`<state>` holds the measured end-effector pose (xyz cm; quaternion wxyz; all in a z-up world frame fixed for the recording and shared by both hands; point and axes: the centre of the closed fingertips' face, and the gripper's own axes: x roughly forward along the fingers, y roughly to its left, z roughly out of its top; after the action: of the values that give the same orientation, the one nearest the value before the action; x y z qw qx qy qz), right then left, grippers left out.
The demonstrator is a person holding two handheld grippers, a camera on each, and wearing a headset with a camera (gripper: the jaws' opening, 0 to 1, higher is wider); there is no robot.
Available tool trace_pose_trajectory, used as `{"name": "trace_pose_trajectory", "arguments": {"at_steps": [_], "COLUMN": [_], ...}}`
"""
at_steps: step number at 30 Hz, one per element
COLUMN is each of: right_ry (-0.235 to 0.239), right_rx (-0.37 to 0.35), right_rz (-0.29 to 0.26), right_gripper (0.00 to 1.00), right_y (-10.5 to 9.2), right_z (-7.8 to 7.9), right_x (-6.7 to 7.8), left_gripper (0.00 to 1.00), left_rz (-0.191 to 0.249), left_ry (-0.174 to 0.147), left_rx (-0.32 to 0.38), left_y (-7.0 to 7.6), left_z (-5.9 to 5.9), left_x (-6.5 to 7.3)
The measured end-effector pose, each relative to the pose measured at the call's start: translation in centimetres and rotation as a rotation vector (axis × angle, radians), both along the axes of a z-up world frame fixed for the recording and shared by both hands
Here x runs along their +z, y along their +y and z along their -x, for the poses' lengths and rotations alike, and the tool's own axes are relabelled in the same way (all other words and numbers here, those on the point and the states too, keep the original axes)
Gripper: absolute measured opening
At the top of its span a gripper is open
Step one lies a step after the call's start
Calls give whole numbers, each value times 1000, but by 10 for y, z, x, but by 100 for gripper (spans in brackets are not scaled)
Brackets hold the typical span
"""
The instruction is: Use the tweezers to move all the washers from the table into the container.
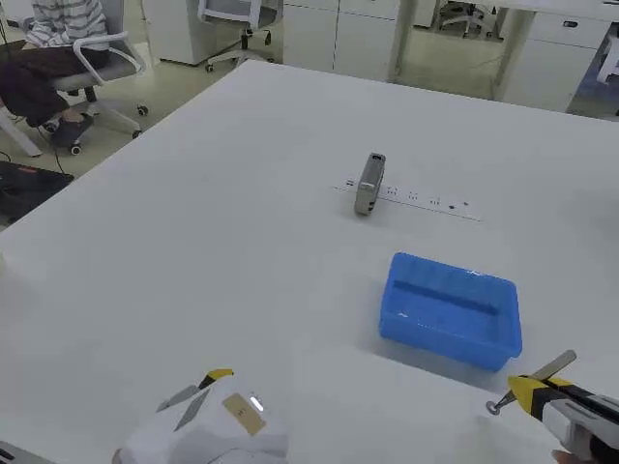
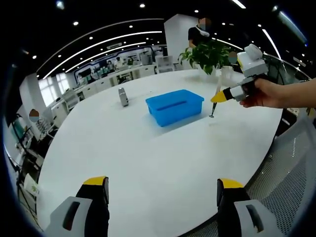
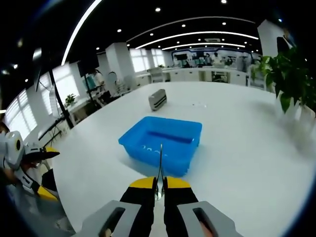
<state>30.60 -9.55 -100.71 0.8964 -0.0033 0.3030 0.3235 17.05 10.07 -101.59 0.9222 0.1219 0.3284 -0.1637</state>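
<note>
Right gripper (image 3: pixel 159 183) clamps tweezers (image 3: pixel 161 160), long axis along jaws, tips toward blue container (image 3: pixel 148 143); left gripper (image 2: pixel 163 182) jaws apart, empty.

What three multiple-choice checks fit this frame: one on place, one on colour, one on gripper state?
1. Where is the grey device relative to the container?
A) inside it
B) on the table beyond it
C) on its near side

2. What colour is the container?
A) red
B) blue
C) green

3. How is the left gripper?
A) open, holding nothing
B) shut on a washer
C) shut on the container's rim

Key:
1 B: the head view shows the device on the table past the container's far side.
2 B: its walls are blue in all three views.
3 A: its jaws stand wide apart with nothing between them in the left gripper view. It is the right gripper that is shut on the tweezers.
</note>
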Motion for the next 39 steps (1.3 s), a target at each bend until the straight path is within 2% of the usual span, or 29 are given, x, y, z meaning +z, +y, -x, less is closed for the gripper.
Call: {"name": "trace_pose_trajectory", "arguments": {"at_steps": [12,21,25,28,39], "right_ry": [-86,-138,-166,-163,-146], "right_rx": [41,34,35,33,75], "right_rz": [-14,-19,11,15,112], "right_gripper": [1,2,2,2,2], "right_y": [13,19,22,25,35], "right_z": [-17,-41,-53,-60,-71], "right_x": [39,54,52,48,14], "left_gripper": [93,92,92,92,92], "left_rz": [4,-4,-7,-8,-17], "left_ry": [-9,-4,-1,2,7], "left_rx": [11,8,11,10,13], "left_y": [2,1,2,2,3], "left_z": [-1,-1,-1,-1,0], "left_x": [1,0,-1,-1,-2]}}
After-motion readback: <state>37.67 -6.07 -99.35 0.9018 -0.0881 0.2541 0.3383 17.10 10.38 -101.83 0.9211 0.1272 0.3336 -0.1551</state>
